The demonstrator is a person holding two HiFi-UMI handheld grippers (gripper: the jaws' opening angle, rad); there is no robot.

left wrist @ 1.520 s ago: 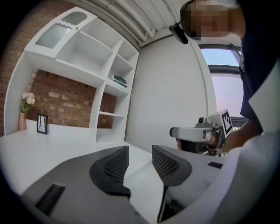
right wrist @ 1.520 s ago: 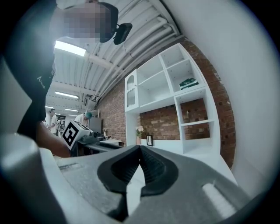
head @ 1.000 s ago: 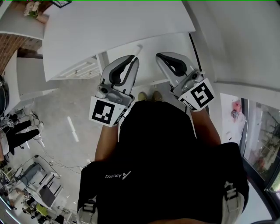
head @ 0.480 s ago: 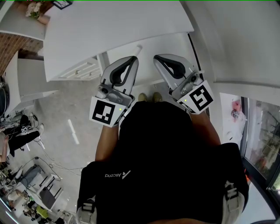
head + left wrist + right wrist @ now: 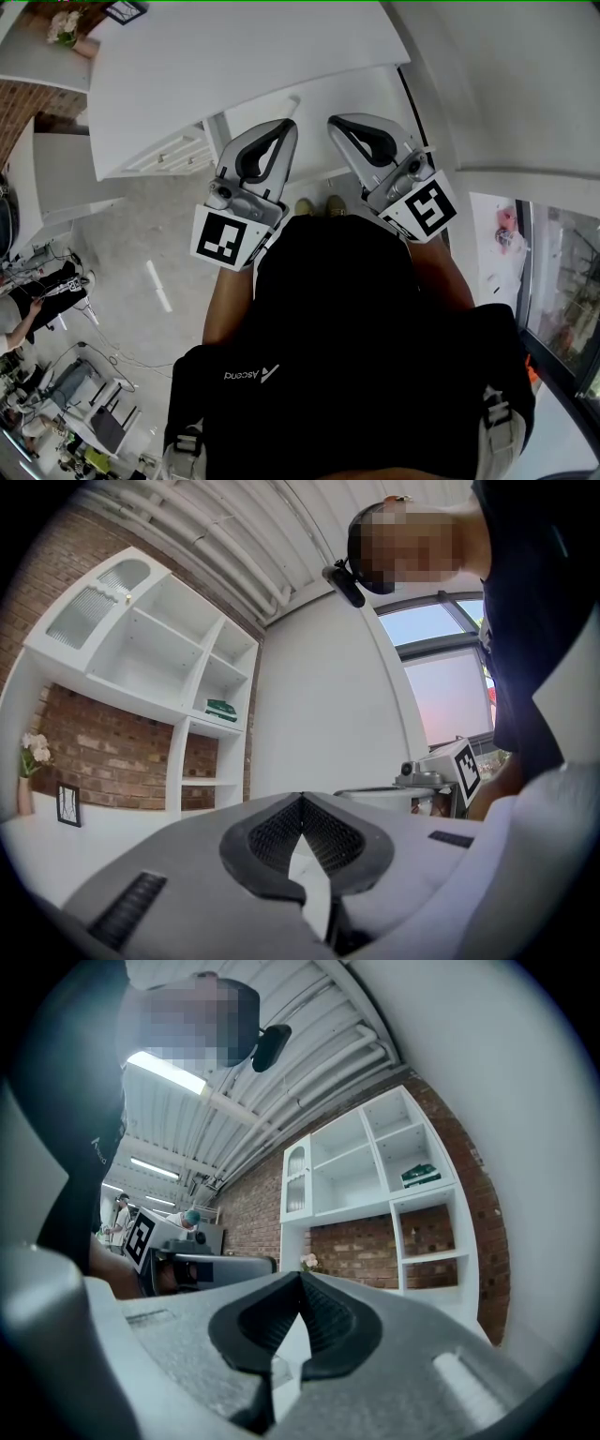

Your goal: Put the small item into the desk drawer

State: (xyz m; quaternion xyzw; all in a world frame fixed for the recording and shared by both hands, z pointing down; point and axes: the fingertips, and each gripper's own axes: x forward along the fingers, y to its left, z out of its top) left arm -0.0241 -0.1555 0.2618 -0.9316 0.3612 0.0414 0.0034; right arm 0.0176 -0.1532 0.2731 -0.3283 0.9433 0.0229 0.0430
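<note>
Two tools held over white desk [image 5: 234, 66]: left gripper [image 5: 300, 799], right gripper [image 5: 301, 1275], both jaws pressed together, empty. Small item unseen; best locate it, spread jaws before reaching.

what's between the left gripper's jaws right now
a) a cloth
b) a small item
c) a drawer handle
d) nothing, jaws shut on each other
d: in the left gripper view, the left gripper has its jaws meeting at the tips, with no object held between them.
</note>
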